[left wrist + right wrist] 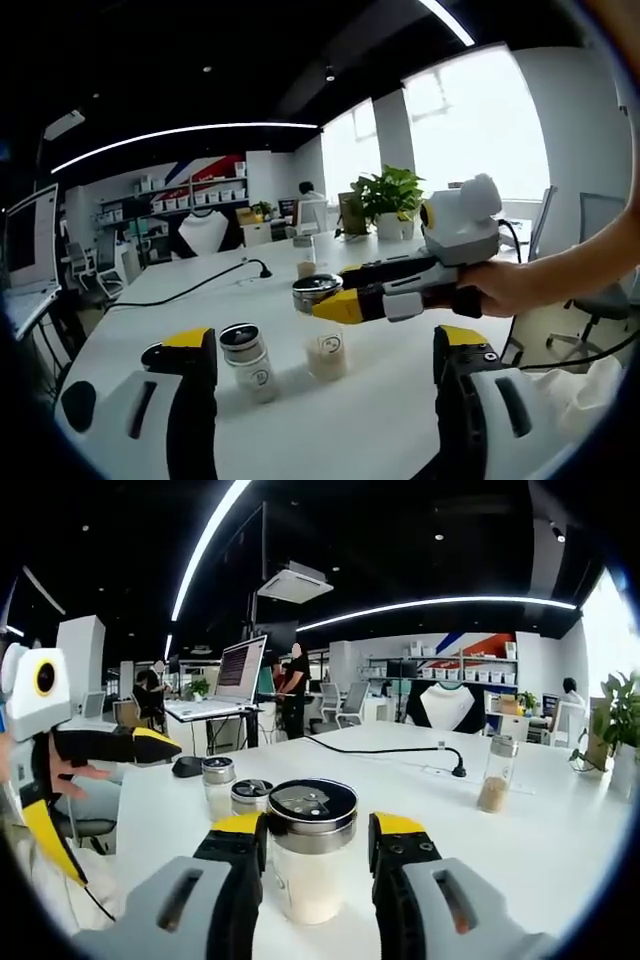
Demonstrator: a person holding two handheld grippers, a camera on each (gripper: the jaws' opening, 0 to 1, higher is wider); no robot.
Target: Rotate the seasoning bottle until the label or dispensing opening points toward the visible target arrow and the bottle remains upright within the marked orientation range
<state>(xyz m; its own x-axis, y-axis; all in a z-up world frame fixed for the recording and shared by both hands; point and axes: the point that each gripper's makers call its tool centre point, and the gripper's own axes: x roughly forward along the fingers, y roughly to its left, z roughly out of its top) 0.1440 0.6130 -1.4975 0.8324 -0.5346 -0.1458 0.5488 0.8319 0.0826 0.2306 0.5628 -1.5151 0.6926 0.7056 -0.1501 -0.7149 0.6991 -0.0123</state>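
The seasoning bottle point(305, 885) is a clear jar of pale powder with a shiny metal lid point(312, 805), standing upright on the white table point(520, 850). My right gripper point(315, 830) is shut on it just under the lid, one yellow-tipped finger on each side. In the left gripper view the same bottle point(325, 350) shows a small round label facing the camera, and the right gripper point(335, 300) reaches in from the right, held by a hand point(510, 290). My left gripper point(325, 385) stands open, a short way back from the bottle and touching nothing.
A small dark-lidded jar point(250, 362) stands just left of the bottle; in the right gripper view two such jars point(232, 788) sit behind it. A taller shaker point(492, 775) stands farther off near a black cable point(400, 748). A potted plant point(388, 200) is at the table's far end.
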